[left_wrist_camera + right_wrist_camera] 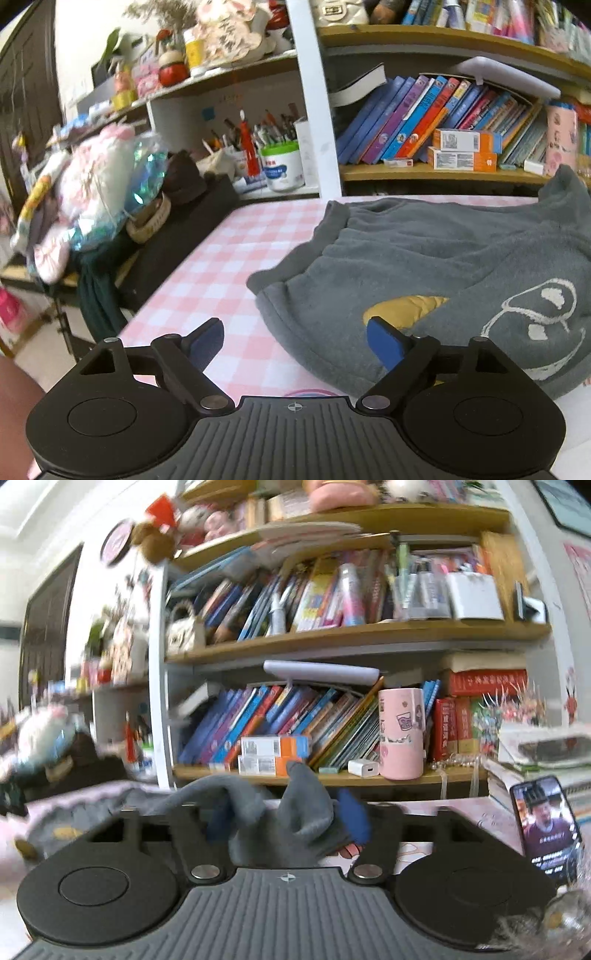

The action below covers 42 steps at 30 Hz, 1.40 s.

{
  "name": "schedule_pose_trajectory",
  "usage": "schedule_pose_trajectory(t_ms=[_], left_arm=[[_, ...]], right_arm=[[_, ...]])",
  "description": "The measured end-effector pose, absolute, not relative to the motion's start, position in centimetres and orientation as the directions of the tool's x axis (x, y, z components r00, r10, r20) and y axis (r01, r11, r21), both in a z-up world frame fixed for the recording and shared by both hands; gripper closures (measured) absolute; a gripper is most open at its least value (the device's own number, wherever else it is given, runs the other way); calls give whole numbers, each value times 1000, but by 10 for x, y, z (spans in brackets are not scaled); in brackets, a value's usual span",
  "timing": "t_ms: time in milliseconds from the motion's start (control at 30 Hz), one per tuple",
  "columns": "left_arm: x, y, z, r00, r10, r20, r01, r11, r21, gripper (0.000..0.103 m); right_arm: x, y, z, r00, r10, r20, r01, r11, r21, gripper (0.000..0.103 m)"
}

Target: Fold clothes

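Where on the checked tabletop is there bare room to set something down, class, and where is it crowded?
Bare pink checked cloth runs between the grey sweatshirt and the table's left edge, under the open left gripper. Crowded: the dark box beyond that edge, the phone corner.

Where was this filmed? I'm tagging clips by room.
Probably a child's study or bedroom at home: crammed books, a pen pot, plush toys, and a checked tablecloth.

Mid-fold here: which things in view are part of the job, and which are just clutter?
Job: grey garment; checked tablecloth under it; right gripper pinching the cloth; left gripper open.

Clutter: phone, pink cup, shelf books, pen tub.
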State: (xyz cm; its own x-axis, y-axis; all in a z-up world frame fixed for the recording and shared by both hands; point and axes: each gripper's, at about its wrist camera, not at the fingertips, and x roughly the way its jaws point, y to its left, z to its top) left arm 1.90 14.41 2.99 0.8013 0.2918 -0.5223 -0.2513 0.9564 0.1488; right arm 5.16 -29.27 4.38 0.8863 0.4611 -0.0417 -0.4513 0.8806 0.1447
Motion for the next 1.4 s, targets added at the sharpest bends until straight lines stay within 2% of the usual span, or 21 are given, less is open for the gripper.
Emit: schedule_pose_trajectory(t_ms=[133, 200, 300, 367, 533, 567, 600, 700, 767, 833, 867, 900, 933, 1033, 1100, 1233, 1400], left_arm=[[21, 142, 27, 796, 291, -531, -258, 956, 138, 16], [23, 145, 25, 790, 292, -538, -276, 954, 113, 16], [24, 154, 25, 790, 271, -550, -301, 953, 37, 16], [25, 162, 24, 792, 250, -557, -316, 949, -22, 16], [44, 192, 16, 778, 216, -590, -377, 912, -163, 19], [52, 199, 14, 769, 222, -600, -400, 899, -179, 22], [59, 204, 12, 759, 232, -609, -414, 893, -176, 30], [83, 208, 5, 726, 266, -635, -431, 894, -119, 38], [96, 210, 1, 713, 262, -651, -431, 896, -111, 47], [104, 211, -1, 718, 240, -654, -412, 903, -121, 66], [106, 213, -1, 719, 227, -657, -406, 904, -132, 71], [107, 215, 0, 719, 213, -662, -404, 903, -147, 83], [108, 218, 0, 718, 200, -667, -401, 902, -162, 90], [91, 238, 4, 747, 216, -628, -461, 850, -256, 93], [73, 245, 7, 745, 289, -602, -514, 823, -242, 94], [35, 247, 6, 686, 399, -609, -553, 829, -80, 94], [-12, 227, 4, 662, 432, -612, -480, 872, 96, 92]], right_arm=[[47, -307, 46, 860, 510, 30, -501, 831, 242, 38], [39, -319, 49, 854, 505, 125, -518, 804, 291, 38], [30, -344, 50, 837, 468, 285, -547, 730, 408, 31], [33, -361, 45, 828, 451, 332, -560, 660, 501, 30], [41, -356, 46, 835, 482, 263, -544, 660, 518, 31], [43, -354, 46, 837, 489, 246, -540, 665, 516, 31], [44, -350, 47, 836, 499, 229, -541, 676, 501, 31], [42, -332, 49, 826, 535, 176, -556, 724, 409, 31], [43, -321, 49, 820, 555, 140, -565, 743, 359, 31], [44, -312, 48, 812, 572, 114, -575, 753, 321, 31], [44, -308, 47, 808, 580, 102, -581, 755, 306, 31], [44, -306, 47, 805, 586, 91, -584, 756, 295, 31], [44, -304, 46, 804, 589, 83, -585, 759, 286, 31], [44, -300, 44, 802, 594, 63, -587, 764, 268, 31], [44, -298, 44, 801, 596, 54, -588, 766, 262, 31], [44, -293, 44, 799, 601, 31, -590, 772, 236, 31], [44, -280, 43, 787, 617, -15, -606, 777, 170, 31]])
